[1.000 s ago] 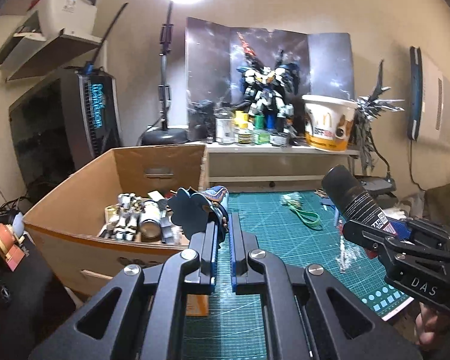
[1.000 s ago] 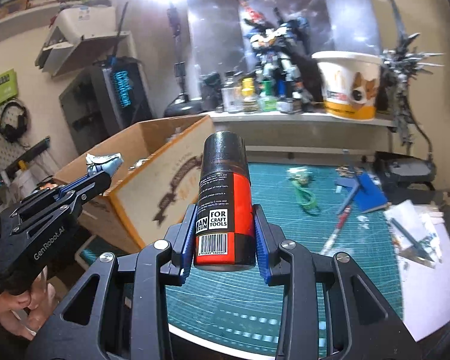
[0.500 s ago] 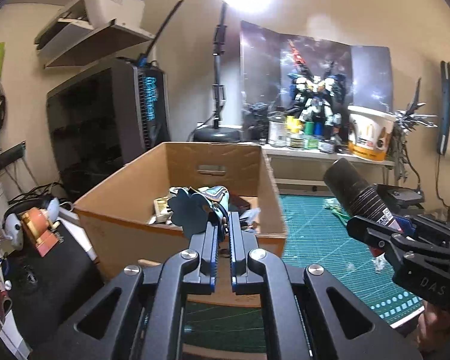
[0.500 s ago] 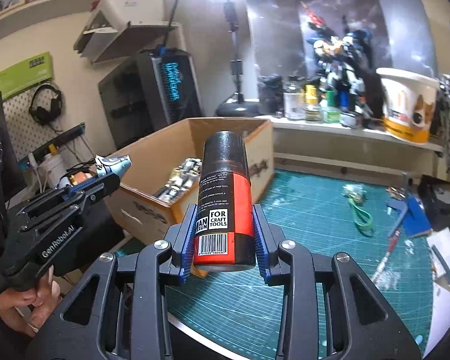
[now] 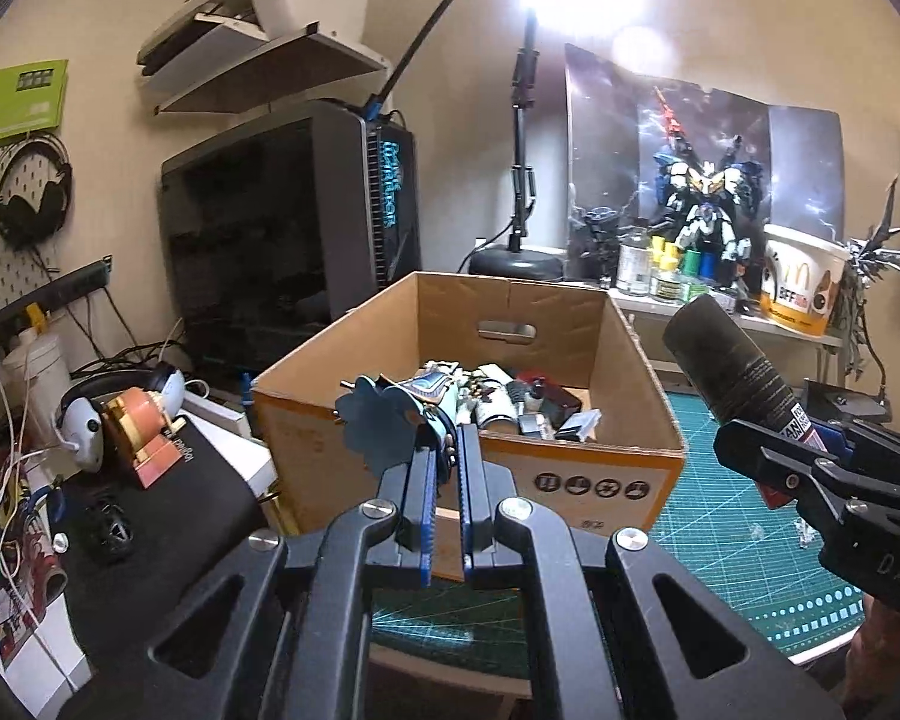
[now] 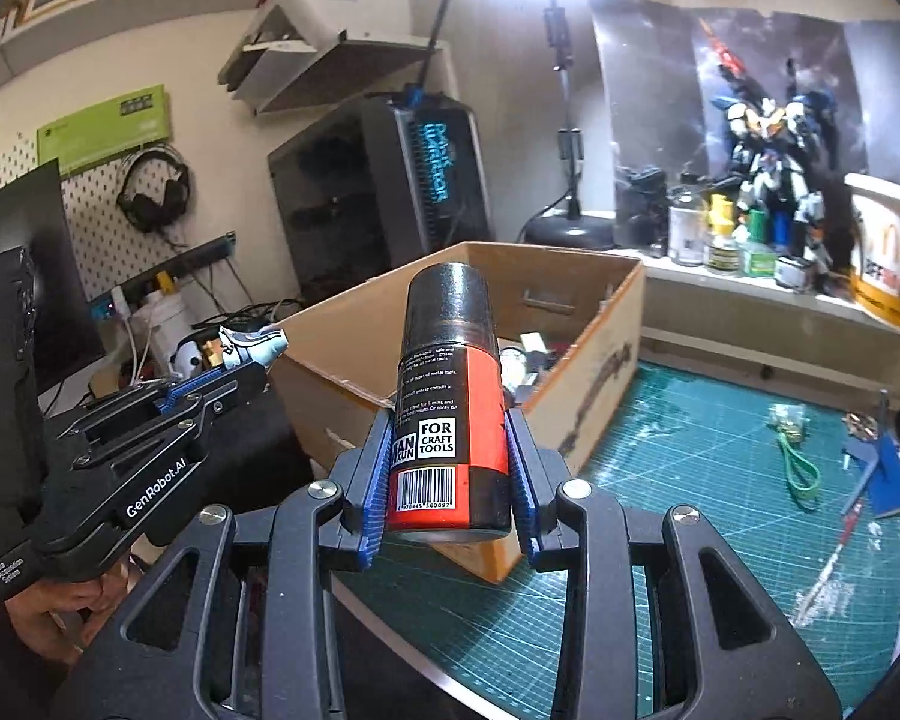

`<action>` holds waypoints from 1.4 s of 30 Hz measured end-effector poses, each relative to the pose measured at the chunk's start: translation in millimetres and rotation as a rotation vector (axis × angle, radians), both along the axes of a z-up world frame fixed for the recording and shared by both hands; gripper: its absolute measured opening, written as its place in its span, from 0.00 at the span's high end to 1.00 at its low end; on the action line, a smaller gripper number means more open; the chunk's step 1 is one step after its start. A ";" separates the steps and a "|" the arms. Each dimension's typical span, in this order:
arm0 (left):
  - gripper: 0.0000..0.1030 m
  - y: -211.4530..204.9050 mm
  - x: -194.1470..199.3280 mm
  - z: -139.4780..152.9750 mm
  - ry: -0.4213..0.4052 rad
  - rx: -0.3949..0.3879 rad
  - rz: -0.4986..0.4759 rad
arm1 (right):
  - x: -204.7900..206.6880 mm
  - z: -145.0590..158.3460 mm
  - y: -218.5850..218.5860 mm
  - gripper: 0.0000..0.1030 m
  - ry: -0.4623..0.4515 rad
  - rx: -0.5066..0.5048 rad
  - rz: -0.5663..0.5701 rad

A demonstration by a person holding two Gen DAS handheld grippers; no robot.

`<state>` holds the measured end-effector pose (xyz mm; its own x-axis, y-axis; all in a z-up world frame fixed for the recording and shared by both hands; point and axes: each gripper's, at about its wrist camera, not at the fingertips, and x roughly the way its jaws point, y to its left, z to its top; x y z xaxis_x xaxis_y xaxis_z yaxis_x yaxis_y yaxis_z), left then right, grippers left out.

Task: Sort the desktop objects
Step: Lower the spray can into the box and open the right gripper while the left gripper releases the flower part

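Nearest, the right gripper (image 6: 447, 468) clamps the lower body of a rigid, smooth spray can (image 6: 450, 396), likely light, cap pointing up and away toward the cardboard box (image 5: 582, 468) beyond, while the left gripper (image 5: 444, 462) pinches a small, fragile-looking figure part (image 5: 402, 420) before the box's near rim.

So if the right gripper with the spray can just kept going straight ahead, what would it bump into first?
Probably the cardboard box: the right gripper aims at its near corner, so the spray can would likely hit the rim there, though depth is hard to judge.
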<state>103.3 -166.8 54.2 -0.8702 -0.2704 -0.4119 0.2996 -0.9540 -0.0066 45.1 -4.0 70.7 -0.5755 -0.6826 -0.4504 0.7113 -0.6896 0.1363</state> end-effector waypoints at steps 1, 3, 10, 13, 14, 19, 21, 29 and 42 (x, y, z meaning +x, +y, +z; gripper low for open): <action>0.94 -1.7 -0.3 -0.4 -0.004 -0.001 0.005 | 0.0 -0.9 -1.2 0.69 -0.004 -0.003 0.008; 0.94 -4.6 -2.8 -1.4 -0.013 0.000 0.015 | -2.1 -2.6 -3.2 0.69 -0.008 0.000 0.013; 0.94 -10.3 -11.7 -5.1 -0.035 0.004 0.028 | -15.9 -8.2 -4.0 0.69 -0.039 -0.012 0.019; 0.94 -12.3 -15.0 -6.2 -0.043 0.004 0.028 | -20.1 -10.1 -5.5 0.69 -0.047 -0.010 0.022; 0.94 -13.1 -16.0 -6.4 -0.044 0.005 0.027 | -20.9 -10.6 -5.9 0.69 -0.049 -0.010 0.023; 0.94 -15.8 -19.1 -4.7 -0.047 0.007 0.026 | -23.4 -11.1 -8.8 0.69 -0.057 -0.008 0.036; 0.94 -16.3 -19.3 -2.6 -0.045 0.006 0.024 | -23.2 -9.9 -8.6 0.69 -0.054 -0.007 0.035; 0.94 -18.2 -21.6 17.1 -0.027 0.001 0.012 | -26.0 7.4 -4.9 0.69 -0.014 -0.010 0.022; 0.94 -17.7 -15.9 97.2 0.118 -0.072 -0.015 | -34.4 96.8 11.6 0.69 0.142 -0.110 0.043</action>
<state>87.4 -184.5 151.5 -0.9156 -0.2818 -0.2868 0.2861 -0.9578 0.0277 10.7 7.6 167.4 -0.5969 -0.7488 -0.2881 0.7574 -0.6444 0.1056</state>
